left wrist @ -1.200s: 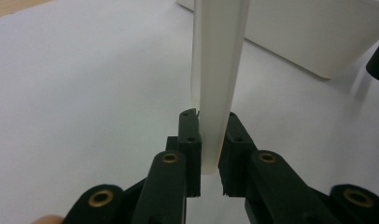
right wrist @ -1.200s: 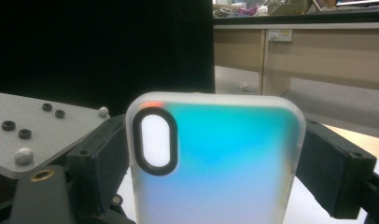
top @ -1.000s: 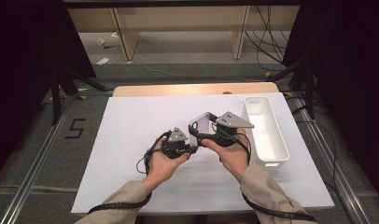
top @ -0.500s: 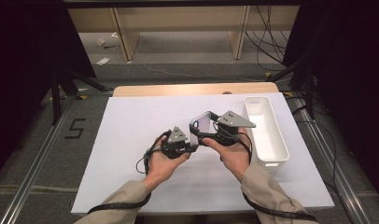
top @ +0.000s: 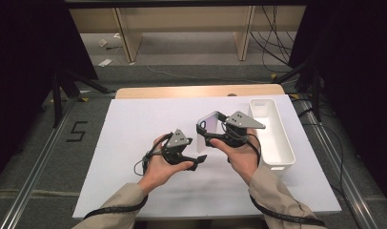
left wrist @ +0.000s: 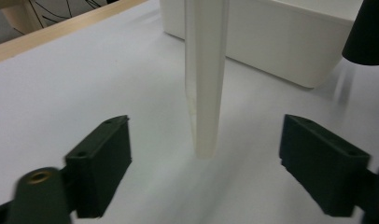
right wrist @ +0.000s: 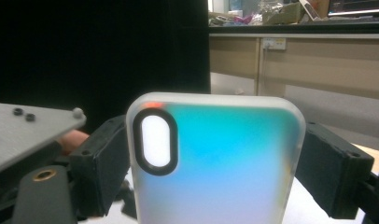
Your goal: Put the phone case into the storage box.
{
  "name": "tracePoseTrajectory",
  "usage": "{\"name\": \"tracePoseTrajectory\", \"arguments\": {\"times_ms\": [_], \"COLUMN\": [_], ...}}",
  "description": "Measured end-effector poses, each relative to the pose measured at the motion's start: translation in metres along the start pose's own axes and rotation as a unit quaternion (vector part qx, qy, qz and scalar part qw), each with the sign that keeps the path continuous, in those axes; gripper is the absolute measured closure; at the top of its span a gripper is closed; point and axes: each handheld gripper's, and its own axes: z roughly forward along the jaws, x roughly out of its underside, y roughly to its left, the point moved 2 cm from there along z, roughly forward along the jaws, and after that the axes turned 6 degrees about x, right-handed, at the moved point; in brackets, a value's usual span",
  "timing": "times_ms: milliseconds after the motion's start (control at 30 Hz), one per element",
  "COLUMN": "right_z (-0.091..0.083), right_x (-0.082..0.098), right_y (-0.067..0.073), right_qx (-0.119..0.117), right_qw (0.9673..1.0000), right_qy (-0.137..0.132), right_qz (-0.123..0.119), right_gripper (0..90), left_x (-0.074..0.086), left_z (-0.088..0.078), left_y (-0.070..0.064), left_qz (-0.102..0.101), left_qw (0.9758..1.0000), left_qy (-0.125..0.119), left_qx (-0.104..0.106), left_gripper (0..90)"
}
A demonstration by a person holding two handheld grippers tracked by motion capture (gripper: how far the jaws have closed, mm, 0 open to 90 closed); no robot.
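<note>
Holding a translucent phone case (right wrist: 215, 158) upright above the counter (top: 134, 124), right gripper (top: 215, 136) fingers pinch its sides. Left gripper (top: 194, 160) fingers spread around its lower edge, not closed. White bin (top: 277, 143) beside, apparently empty; placement not yet done.

— What's the thing in play?
— A phone case (top: 207, 131), frosted and translucent white, with a black-ringed oval camera cutout near one top corner (right wrist: 156, 138).
— Its pose?
— Upright, held between the jaws of the right tongs (top: 211, 132), just right of centre in the high view.
— And from the left tongs' camera?
— Edge-on: a thin pale strip (left wrist: 205, 79) standing vertical in the middle of the frame, above the table (left wrist: 85, 84).
</note>
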Motion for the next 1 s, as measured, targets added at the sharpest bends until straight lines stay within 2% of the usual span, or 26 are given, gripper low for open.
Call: {"name": "tracePoseTrajectory", "arguments": {"times_ms": [100, 233, 500, 767, 1000], "right_z": [-0.001, -0.003, -0.005, -0.007, -0.008], "right_x": [-0.001, -0.003, -0.004, -0.007, -0.008], "right_y": [-0.002, -0.004, -0.008, -0.013, -0.015], "right_qx": [0.002, 0.005, 0.011, 0.019, 0.022], "right_qw": [1.0000, 1.0000, 0.9999, 0.9998, 0.9997], "right_qy": [0.000, -0.003, -0.006, -0.007, -0.007], "right_qz": [0.002, 0.002, 0.004, 0.005, 0.006], "right_gripper": [18.2, 18.2, 18.2, 18.2, 18.2], "left_x": [-0.002, -0.001, 0.001, 0.006, 0.009], "left_z": [-0.005, -0.010, -0.021, -0.036, -0.046], "left_y": [0.001, 0.001, 0.001, 0.006, 0.008], "left_qz": [0.009, 0.023, 0.039, 0.034, 0.038], "left_qw": [1.0000, 0.9997, 0.9992, 0.9993, 0.9991], "left_qy": [0.000, 0.004, 0.005, -0.004, -0.006], "left_qx": [-0.001, -0.002, -0.003, -0.014, -0.019], "left_gripper": [4.6, 0.0, 0.0, 0.0, 0.0]}}
